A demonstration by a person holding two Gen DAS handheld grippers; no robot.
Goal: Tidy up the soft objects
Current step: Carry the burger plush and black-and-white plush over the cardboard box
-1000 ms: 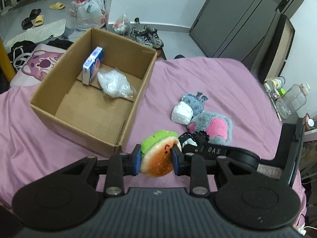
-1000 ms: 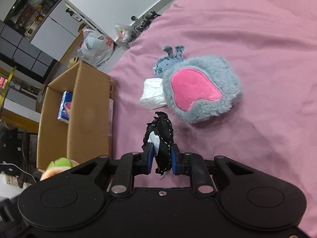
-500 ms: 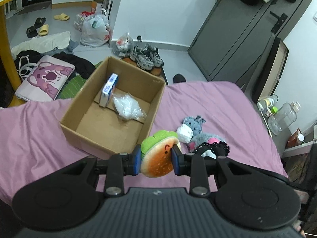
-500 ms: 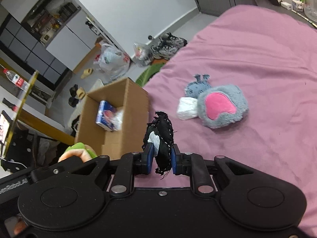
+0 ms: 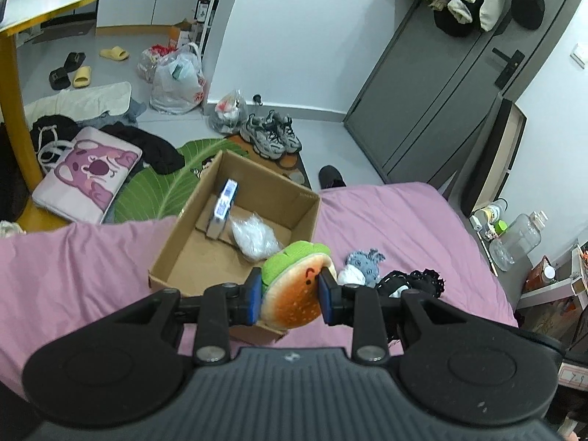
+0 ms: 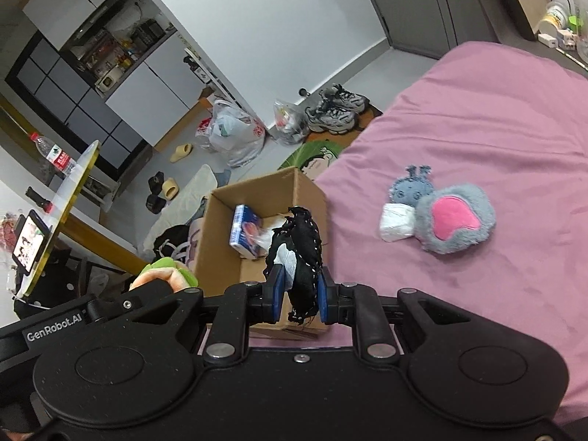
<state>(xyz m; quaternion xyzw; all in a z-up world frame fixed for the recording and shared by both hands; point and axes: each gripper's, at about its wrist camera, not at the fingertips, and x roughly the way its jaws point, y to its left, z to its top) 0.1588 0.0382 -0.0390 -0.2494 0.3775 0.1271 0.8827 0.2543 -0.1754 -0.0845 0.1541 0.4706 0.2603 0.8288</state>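
Note:
My left gripper (image 5: 290, 297) is shut on a burger plush (image 5: 296, 286) with a green top, held high above the near right corner of the open cardboard box (image 5: 183, 235). My right gripper (image 6: 297, 296) is shut on a black-and-white soft toy (image 6: 299, 253), held above the box's near edge (image 6: 308, 191). That toy also shows in the left wrist view (image 5: 408, 283). A grey plush with a pink patch (image 6: 455, 218) and a small blue-grey plush (image 6: 413, 189) with a white bundle (image 6: 397, 220) lie on the pink bed (image 6: 477, 117).
The box holds a blue-and-white packet (image 5: 224, 207) and a crumpled clear bag (image 5: 253, 237). Beyond the bed the floor has sneakers (image 5: 272, 136), plastic bags (image 5: 176, 81), a purple cushion (image 5: 88, 172) and a yellow-edged round table (image 5: 22, 22). Bottles (image 5: 514, 239) stand at the bed's right.
Both grippers have risen well above the bed with their toys still held. The box and plush toys below now look smaller and farther away.

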